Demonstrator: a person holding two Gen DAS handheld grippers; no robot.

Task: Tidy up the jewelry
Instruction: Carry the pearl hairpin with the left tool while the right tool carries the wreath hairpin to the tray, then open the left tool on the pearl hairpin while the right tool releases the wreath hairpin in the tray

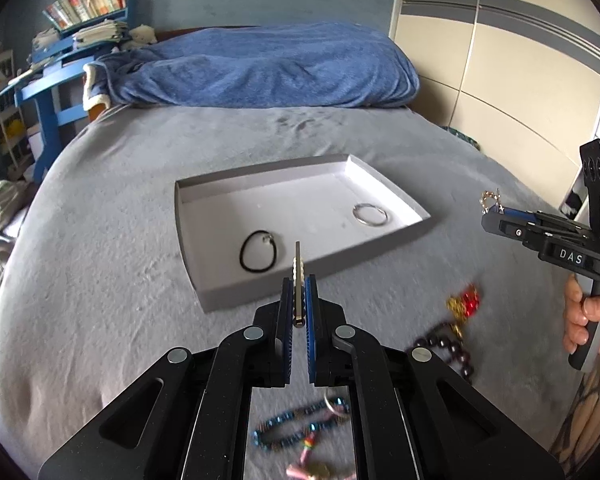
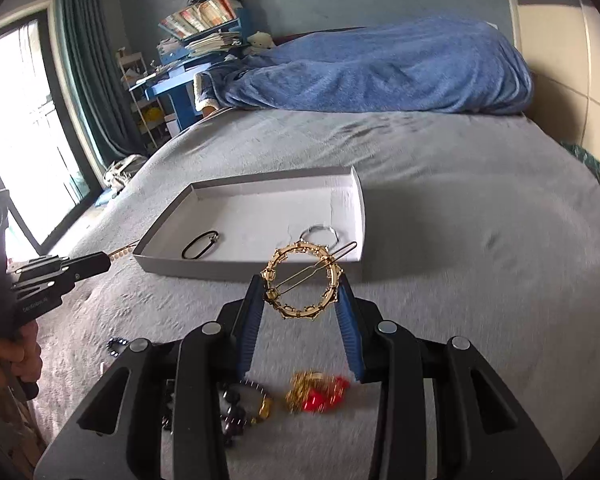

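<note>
Gripping a slim gold hair clip [image 1: 298,280] edge-on, the left gripper [image 1: 299,280] has its jaws almost fully closed; the clip's long axis points forward, toward the white tray [image 1: 204,200]. The right gripper [image 2: 302,292] is partly open and clamps a round gold hair pin [image 2: 302,280] by its two sides, the thin bar pointing up to the right. Both are above the grey bed [image 2: 460,240], just before the tray, where a black cord bracelet [image 1: 257,251] and a silver ring [image 1: 369,214] lie.
</note>
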